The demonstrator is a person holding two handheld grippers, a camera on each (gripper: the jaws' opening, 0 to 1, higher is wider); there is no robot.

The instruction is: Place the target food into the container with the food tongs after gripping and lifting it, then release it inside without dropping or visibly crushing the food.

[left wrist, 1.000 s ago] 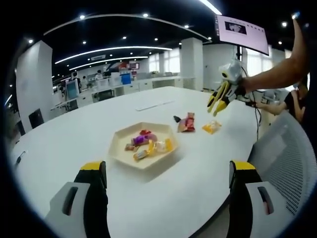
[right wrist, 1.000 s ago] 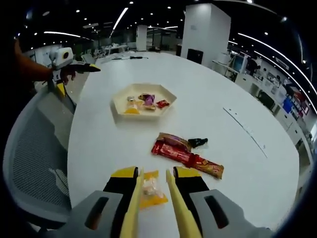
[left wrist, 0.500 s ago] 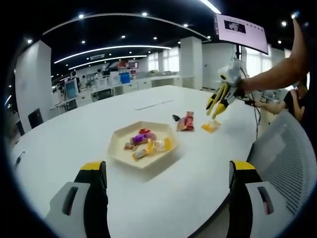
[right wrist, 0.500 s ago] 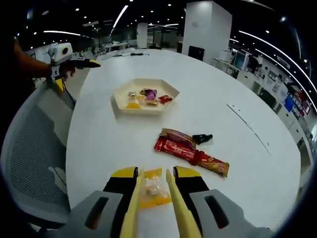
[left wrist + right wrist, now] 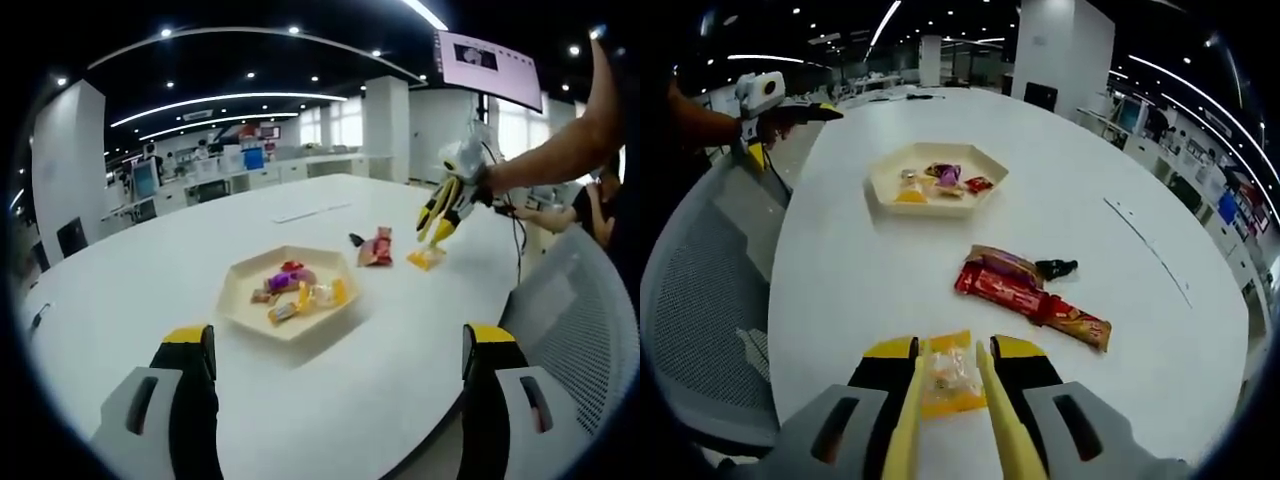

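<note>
- Left tongs [image 5: 340, 400] hang wide and empty over the white tabletop [image 5: 120, 290], short of the cream hexagonal tray [image 5: 290, 293], which already holds several wrapped sweets.
- Right tongs [image 5: 945, 385] straddle the yellow clear-wrapped snack packet [image 5: 952, 375], narrow; whether they pinch it, I cannot tell.
- Lift, carry and release remain.
- Since a second ago, the right tongs have dropped closer around the packet.

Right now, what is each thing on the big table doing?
yellow snack packet: flat on the table, between the tong tips.
right gripper: open around the packet.
left gripper: wide open.
hexagonal tray: holds several sweets.
red wrappers: lying on the table.
</note>
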